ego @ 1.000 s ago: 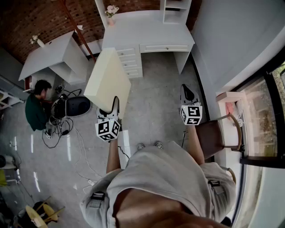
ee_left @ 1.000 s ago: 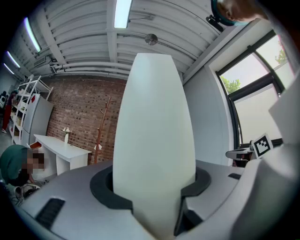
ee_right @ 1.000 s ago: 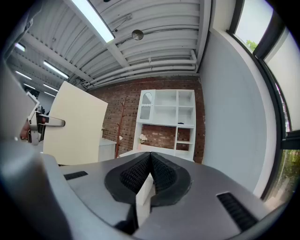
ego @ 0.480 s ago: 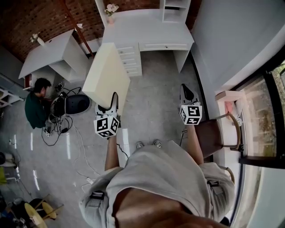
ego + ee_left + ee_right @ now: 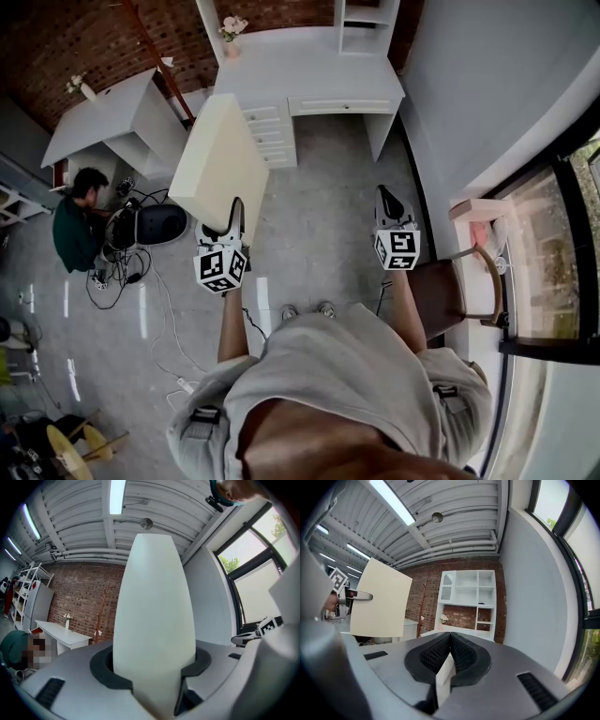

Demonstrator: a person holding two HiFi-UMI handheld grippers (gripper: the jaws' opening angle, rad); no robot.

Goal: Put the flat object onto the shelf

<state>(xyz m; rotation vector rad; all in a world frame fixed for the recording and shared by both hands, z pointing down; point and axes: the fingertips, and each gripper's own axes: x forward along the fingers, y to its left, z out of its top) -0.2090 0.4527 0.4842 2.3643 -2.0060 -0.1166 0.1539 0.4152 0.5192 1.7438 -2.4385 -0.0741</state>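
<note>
L gripper [image 5: 231, 223] clamps near edge of cream flat rectangular foam board [image 5: 218, 155], held mid-air, reaching fwd. White cubby shelf unit [image 5: 367, 21] lies ahead-right. R gripper [image 5: 387, 199]: jaws together, empty, nearer shelf.

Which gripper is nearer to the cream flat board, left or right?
Left: the left gripper grips the board at its near edge; the right gripper is apart, to its right.
</note>
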